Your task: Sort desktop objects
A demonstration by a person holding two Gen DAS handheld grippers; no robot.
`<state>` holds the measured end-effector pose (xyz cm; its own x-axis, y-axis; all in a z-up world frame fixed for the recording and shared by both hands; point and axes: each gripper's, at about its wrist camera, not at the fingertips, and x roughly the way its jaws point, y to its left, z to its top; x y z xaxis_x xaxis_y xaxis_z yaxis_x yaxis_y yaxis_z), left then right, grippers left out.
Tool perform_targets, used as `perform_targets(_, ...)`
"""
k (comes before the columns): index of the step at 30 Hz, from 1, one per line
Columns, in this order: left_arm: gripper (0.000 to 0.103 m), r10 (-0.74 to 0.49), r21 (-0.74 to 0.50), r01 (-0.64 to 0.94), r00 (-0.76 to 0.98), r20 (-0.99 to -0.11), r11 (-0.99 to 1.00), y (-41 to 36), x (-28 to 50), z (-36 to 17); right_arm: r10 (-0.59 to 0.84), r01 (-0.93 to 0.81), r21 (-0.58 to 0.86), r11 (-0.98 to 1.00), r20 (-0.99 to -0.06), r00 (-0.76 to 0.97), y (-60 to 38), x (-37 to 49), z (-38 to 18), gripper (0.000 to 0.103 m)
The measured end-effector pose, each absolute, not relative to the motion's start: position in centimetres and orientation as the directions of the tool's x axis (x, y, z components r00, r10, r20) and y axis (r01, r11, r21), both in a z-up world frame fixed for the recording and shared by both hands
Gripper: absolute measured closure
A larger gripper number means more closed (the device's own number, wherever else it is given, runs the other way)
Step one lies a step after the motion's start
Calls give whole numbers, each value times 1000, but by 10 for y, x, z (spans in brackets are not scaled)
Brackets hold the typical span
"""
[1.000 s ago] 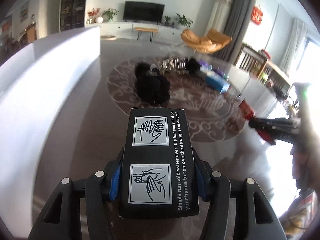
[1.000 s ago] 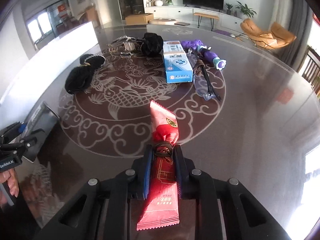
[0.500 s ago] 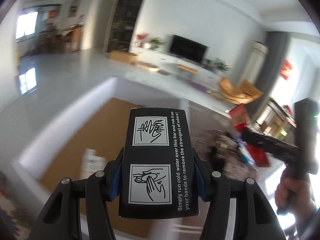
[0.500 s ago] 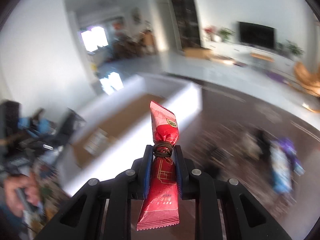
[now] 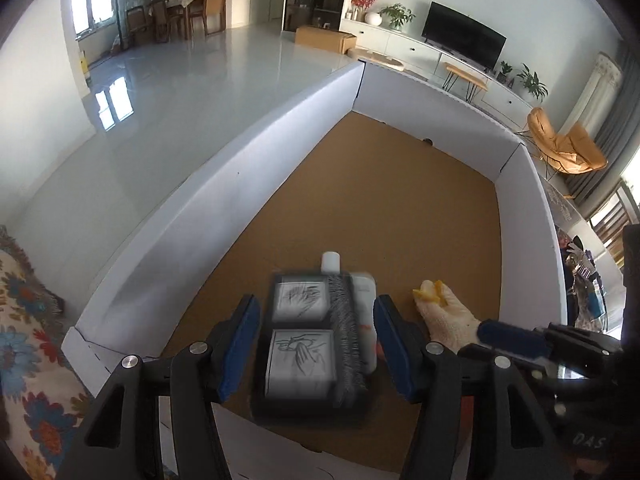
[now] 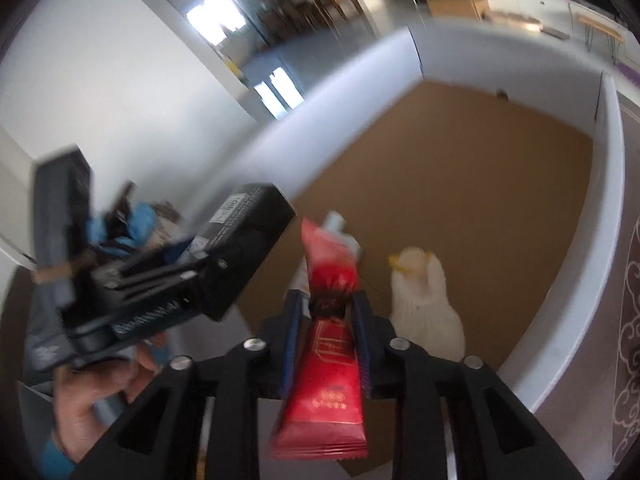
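Left wrist view: left gripper (image 5: 316, 344) is spread, black box (image 5: 312, 344) dropping into the tray (image 5: 224, 216); right gripper (image 6: 324, 312) clamps a red packet (image 6: 324, 360), due next.

We're getting the left wrist cam sitting right behind its own fingers, looking forward and down into the white-walled box (image 5: 248, 184) from the near edge, with the living room and TV (image 5: 464, 42) spreading out behind. The right wrist cam is looking into that same box (image 6: 608, 208) from close up too, just tilted and blurrier. Both views are sharing the brown box floor, the white glove (image 5: 448, 316) (image 6: 424, 304) lying on it, and each is catching the other gripper at the side.
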<state>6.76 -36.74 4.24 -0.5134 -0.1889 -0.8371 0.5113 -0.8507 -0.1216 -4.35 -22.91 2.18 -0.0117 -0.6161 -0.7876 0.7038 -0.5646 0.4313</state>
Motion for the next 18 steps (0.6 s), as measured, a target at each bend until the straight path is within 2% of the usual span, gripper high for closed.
perform_targets(4,33,-232,-131,514,-582,-779,-848,-347,79,57,-661,721,422,-550,-748,-67,-211,-42,40,44)
perform_targets(6,33,-226,-154,489,-630,-743,-858,-329,85,70,-689,738,392,-549,-712,-135,-190,-36,58,28)
perform_targets(7,33,-210,-170,465,-658,-723,-869,-314,86,78,-704,750,360,-555,-683,-194,-171,-34,69,25)
perform_targets(9,33,-162,-208,399,-716,-679,-893,-283,85,96,-703,749,299,-591,-647,-296,-139,-32,83,12)
perform_targets(11,28,-97,-248,319,-768,-633,-915,-243,88,111,-669,712,229,-663,-608,-428,-86,-32,86,6)
perform_targets(13,6,-8,-285,211,-816,-578,-935,-189,91,119,-618,655,187,-732,-588,-522,-46,-36,78,2)
perform_targets(14,1,44,-297,148,-832,-553,-943,-158,92,118,-565,606,156,-780,-592,-574,-16,-41,67,2)
perform_targets(16,0,120,-309,69,-825,-552,-949,-112,85,106,-452,528,79,-846,-633,-629,29,-50,43,2)
perform_targets(18,0,186,-310,14,-774,-605,-951,-70,70,78,-336,454,10,-891,-690,-642,68,-64,22,2)
